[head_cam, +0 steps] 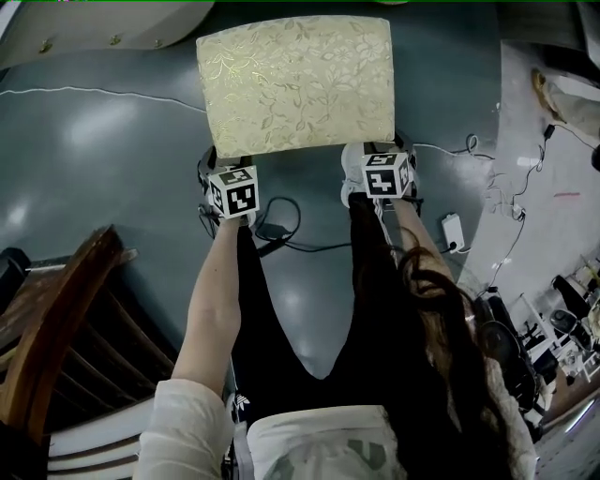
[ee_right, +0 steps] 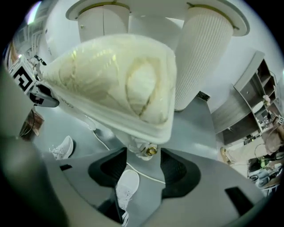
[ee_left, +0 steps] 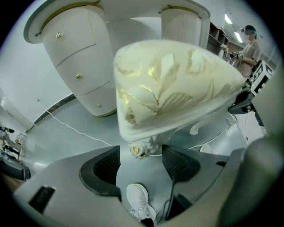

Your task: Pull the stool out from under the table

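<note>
The stool (head_cam: 295, 84) has a pale cushion with a gold leaf pattern and stands on the grey floor in front of me. My left gripper (head_cam: 223, 173) is at its near left corner, my right gripper (head_cam: 380, 164) at its near right corner. In the left gripper view a white leg with a gold knob (ee_left: 142, 148) sits between the jaws of the left gripper (ee_left: 141, 162) with small gaps on both sides. In the right gripper view the leg (ee_right: 144, 148) fills the gap of the right gripper (ee_right: 143, 162), and both pads touch it.
A dark wooden chair (head_cam: 56, 328) stands at my lower left. The white table (head_cam: 94, 28) and its round pedestals (ee_left: 75, 57) lie behind the stool. Cables (head_cam: 281, 225) and a power strip (head_cam: 453, 232) lie on the floor. My white shoe (ee_left: 140, 201) is below the jaws.
</note>
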The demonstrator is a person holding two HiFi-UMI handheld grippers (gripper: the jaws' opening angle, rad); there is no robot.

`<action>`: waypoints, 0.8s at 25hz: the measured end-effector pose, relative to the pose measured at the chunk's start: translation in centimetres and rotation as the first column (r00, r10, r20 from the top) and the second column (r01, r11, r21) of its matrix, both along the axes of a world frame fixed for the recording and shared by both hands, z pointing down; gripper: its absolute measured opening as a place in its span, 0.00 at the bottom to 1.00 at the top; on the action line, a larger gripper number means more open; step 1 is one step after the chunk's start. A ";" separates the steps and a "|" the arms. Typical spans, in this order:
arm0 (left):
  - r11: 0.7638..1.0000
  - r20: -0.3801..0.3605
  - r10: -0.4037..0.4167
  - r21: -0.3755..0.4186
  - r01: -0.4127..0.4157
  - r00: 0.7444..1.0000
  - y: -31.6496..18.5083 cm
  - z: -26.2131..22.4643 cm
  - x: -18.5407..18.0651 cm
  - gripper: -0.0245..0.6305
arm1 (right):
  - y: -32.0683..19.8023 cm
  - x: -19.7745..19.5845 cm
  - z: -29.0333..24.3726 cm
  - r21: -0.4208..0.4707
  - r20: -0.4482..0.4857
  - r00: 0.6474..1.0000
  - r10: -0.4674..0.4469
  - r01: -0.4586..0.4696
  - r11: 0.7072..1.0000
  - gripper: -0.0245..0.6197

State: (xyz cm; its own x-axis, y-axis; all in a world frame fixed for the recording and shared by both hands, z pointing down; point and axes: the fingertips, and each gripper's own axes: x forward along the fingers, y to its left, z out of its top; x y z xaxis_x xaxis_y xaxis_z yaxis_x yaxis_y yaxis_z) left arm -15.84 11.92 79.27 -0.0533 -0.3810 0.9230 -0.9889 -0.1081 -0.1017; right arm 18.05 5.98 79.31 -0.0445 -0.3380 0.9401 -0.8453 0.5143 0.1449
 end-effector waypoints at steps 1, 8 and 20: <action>1.000 0.000 -0.020 -0.006 0.020 1.000 0.5 -0.7 -0.2 0.49 | 0.3 0.1 -0.7 -0.005 0.001 1.000 0.015 -0.015 1.000 0.43; 1.000 0.022 -0.010 -0.012 0.010 1.000 -0.5 -6.4 -1.0 0.49 | -0.9 0.3 -6.8 -0.003 -0.024 0.999 0.038 -0.038 0.999 0.44; 0.994 0.004 -0.004 0.112 0.003 1.000 -6.4 -22.6 -0.9 0.46 | -7.5 -3.5 -26.8 0.159 0.049 0.992 0.114 -0.120 0.980 0.41</action>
